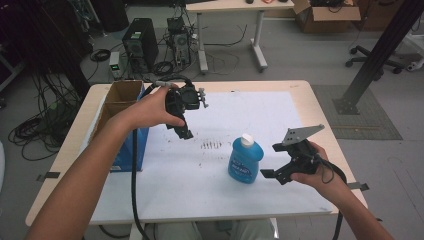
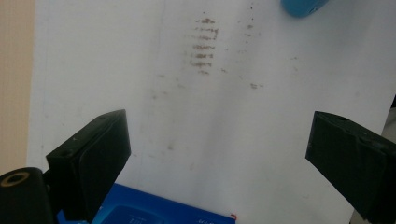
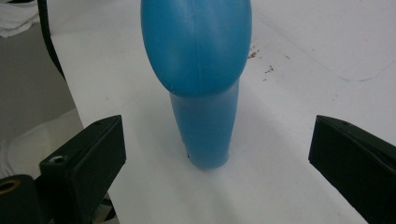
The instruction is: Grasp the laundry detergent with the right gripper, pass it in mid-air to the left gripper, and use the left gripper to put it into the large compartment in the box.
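1. White paper (image 1: 200, 170) covers the table, a blue box (image 1: 131, 150) lying at its nine o'clock edge.
2. Upright on the paper stands the blue bottle (image 1: 244, 161), apart from both tools.
3. At the bottle's three o'clock, the right gripper (image 1: 272, 174) hovers level, jaws spread wide, empty.
4. Raised at eleven o'clock, the left gripper (image 1: 184, 131) points down, jaws released.
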